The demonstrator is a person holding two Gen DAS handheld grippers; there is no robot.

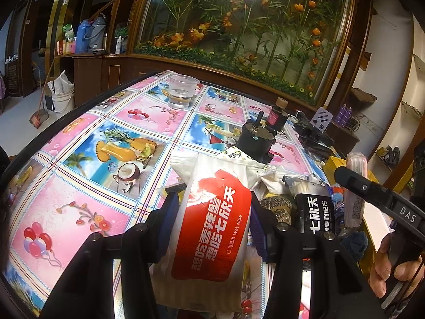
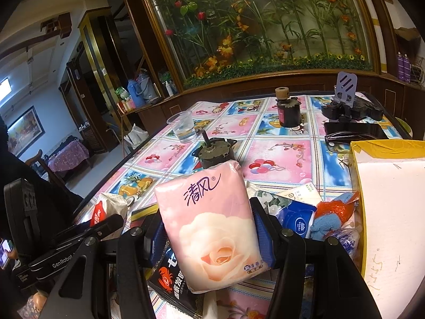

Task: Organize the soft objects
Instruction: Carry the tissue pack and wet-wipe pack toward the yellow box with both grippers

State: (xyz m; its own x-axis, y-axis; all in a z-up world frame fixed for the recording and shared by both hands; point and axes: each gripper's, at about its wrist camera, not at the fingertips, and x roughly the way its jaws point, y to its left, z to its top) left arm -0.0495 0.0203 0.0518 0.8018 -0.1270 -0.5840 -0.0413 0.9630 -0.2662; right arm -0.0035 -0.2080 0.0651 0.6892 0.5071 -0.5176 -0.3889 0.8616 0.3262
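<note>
A red wet-wipe pack is clamped in the left gripper at lower centre; a pink tissue pack is pinched by the right gripper, likewise centred. Either soft pack could be squeezed out and dropped onto the pile below, or the cup knocked

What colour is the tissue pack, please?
Pale pink tissue pack with a peach rose, clearest in the right wrist view.

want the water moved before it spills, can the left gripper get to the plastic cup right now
Probably not as things stand. The left gripper is shut on a red wet wipe pack, so it has no free jaws. The path itself looks open: only bare tablecloth lies between it and the plastic cup.
</note>
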